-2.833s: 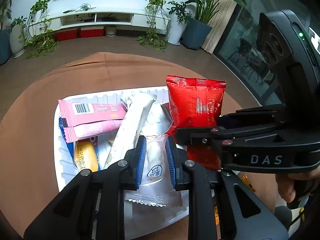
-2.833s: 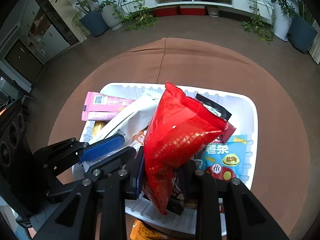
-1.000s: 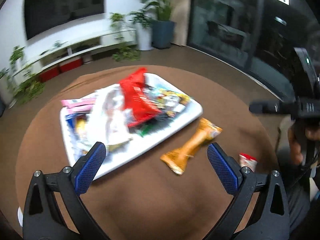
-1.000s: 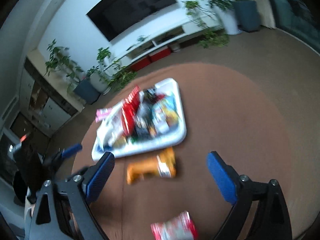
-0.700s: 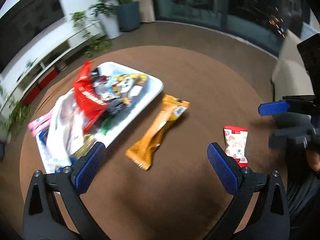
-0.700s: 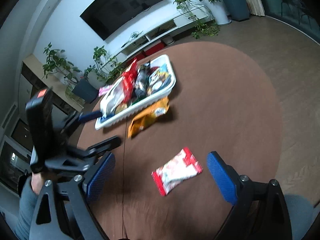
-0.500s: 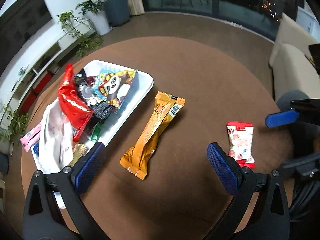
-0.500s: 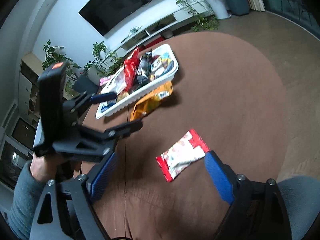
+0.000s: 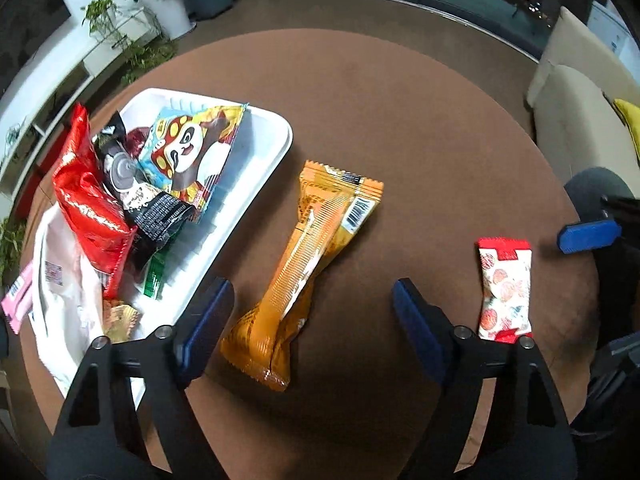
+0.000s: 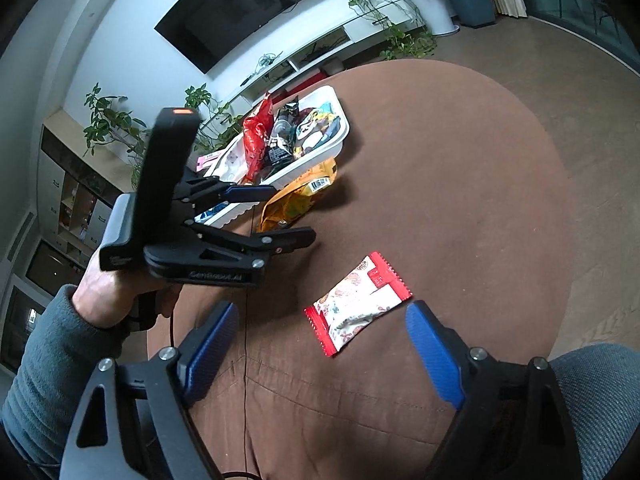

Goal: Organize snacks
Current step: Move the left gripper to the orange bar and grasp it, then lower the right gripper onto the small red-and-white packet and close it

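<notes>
A white tray (image 9: 256,178) on the round brown table holds a red bag (image 9: 86,200), a panda packet (image 9: 192,152) and other snacks; it also shows in the right wrist view (image 10: 320,156). An orange wrapped bar (image 9: 308,260) lies on the table beside the tray, between the fingers of my open left gripper (image 9: 312,312). A small red-and-white packet (image 9: 506,288) lies to its right. In the right wrist view that packet (image 10: 358,306) lies just ahead of my open, empty right gripper (image 10: 320,344), and the orange bar (image 10: 298,196) lies beyond it.
A pale sofa with a yellow cushion (image 9: 580,120) stands beyond the table's right edge. A TV wall, low shelf and potted plants (image 10: 400,20) are far behind. The hand holding the left gripper body (image 10: 168,216) shows left of the packet.
Both grippers let go of their snacks, opened and pulled back from the tray. The left gripper has since lowered over the orange bar; the right has come nearer the red-and-white packet.
</notes>
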`<state>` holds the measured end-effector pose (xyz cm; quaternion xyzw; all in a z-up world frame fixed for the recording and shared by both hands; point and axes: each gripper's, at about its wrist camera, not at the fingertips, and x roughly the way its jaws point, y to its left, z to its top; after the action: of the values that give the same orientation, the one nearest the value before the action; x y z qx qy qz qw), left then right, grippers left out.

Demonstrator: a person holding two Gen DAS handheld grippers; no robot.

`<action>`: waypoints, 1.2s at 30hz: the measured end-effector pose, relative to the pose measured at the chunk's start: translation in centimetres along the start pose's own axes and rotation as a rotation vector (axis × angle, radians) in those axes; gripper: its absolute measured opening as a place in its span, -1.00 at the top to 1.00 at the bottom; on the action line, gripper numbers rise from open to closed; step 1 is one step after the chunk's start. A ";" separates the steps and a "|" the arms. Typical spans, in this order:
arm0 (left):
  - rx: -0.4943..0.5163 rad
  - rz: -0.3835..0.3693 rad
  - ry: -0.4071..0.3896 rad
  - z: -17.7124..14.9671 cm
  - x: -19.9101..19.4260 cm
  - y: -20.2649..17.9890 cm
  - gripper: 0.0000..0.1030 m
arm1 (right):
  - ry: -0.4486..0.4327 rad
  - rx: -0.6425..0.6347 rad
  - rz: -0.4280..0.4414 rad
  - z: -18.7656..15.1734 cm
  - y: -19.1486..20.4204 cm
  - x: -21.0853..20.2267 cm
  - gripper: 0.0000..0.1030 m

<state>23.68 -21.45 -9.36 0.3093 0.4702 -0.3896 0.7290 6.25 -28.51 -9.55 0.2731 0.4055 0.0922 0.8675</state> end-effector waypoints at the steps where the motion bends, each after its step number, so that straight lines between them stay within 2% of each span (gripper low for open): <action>1: -0.011 -0.012 0.011 0.1 0.7 0.4 -0.33 | 0.003 0.001 0.001 0.0 0.0 0.0 -0.69; 6: -0.044 -0.044 0.015 1.0 1.8 1.5 -0.02 | 0.012 0.003 -0.005 -0.1 -0.1 0.1 -0.68; 8: -0.064 -0.048 0.010 1.4 2.1 2.1 0.32 | 0.014 0.004 -0.007 -0.1 -0.1 0.1 -0.68; 10: -0.089 -0.045 0.006 1.6 2.3 2.9 0.52 | 0.017 0.004 -0.011 -0.2 -0.1 0.1 -0.68; 17: -0.182 -0.043 0.000 1.5 2.8 4.4 0.63 | 0.044 -0.006 -0.039 -0.4 0.1 0.7 -0.68; 20: -0.226 -0.050 -0.009 0.2 2.5 5.0 0.66 | 0.058 -0.011 -0.052 -0.5 0.2 1.1 -0.68; 26: -0.345 -0.081 -0.058 -4.4 1.3 6.1 0.69 | 0.084 -0.032 -0.074 -0.4 0.7 1.9 -0.63; 29: -0.402 -0.082 -0.085 -7.2 0.3 6.3 0.69 | 0.120 -0.053 -0.091 -0.5 1.1 2.9 -0.60; 36: -0.540 -0.078 -0.161 -12.7 -1.1 6.5 0.69 | 0.133 -0.129 -0.132 0.2 3.0 4.7 -0.56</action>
<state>23.34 -7.47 -12.42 0.0537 0.5093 -0.3013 0.8043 9.67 -24.30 -10.93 0.1826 0.4724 0.0788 0.8587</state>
